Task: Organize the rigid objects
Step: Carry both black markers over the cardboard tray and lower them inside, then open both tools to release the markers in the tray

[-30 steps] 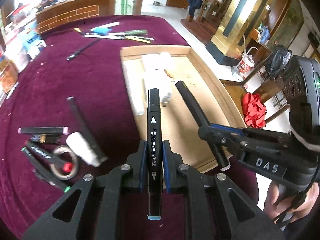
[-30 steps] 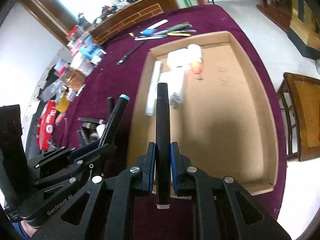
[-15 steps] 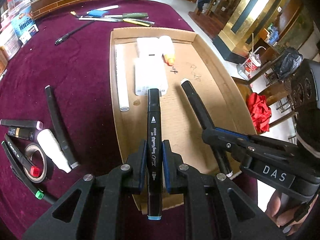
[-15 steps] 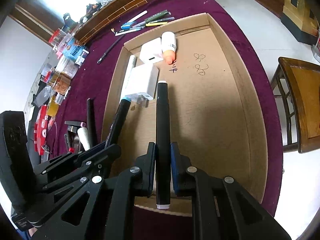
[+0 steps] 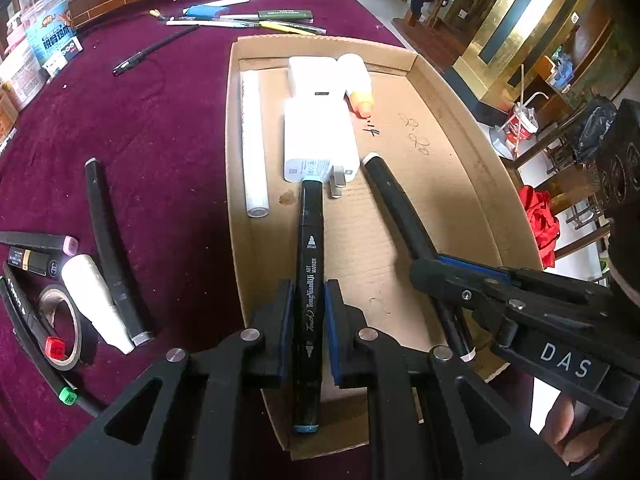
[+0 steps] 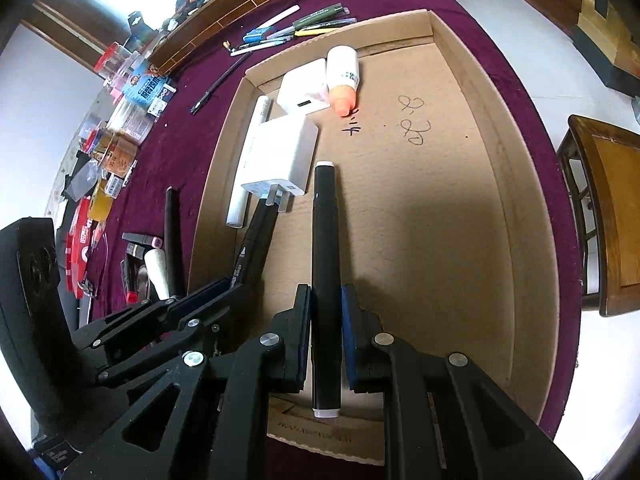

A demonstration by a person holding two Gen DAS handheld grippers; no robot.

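My left gripper (image 5: 308, 312) is shut on a black art marker with blue end caps (image 5: 310, 248), held lengthwise over the near part of the cardboard tray (image 5: 460, 92). Its far tip sits close to the white charger (image 5: 316, 136). My right gripper (image 6: 326, 320) is shut on a black marker with white end caps (image 6: 325, 240), also pointing down into the tray (image 6: 532, 240). In the left wrist view the right gripper (image 5: 444, 276) appears at right with its marker (image 5: 396, 204). In the right wrist view the left gripper (image 6: 224, 288) with its marker (image 6: 256, 240) shows at left.
Inside the tray lie a white tube (image 5: 252, 140), a second white block (image 5: 312, 76) and a white bottle with an orange cap (image 5: 358, 88). Left of the tray on the maroon cloth (image 5: 152, 128) are several markers (image 5: 108, 240), a tape roll (image 5: 64, 328) and pens (image 5: 240, 20) at the far edge.
Both grippers have sunk toward the tray, each still holding its marker. The tray and its contents now look larger and nearer in both views.
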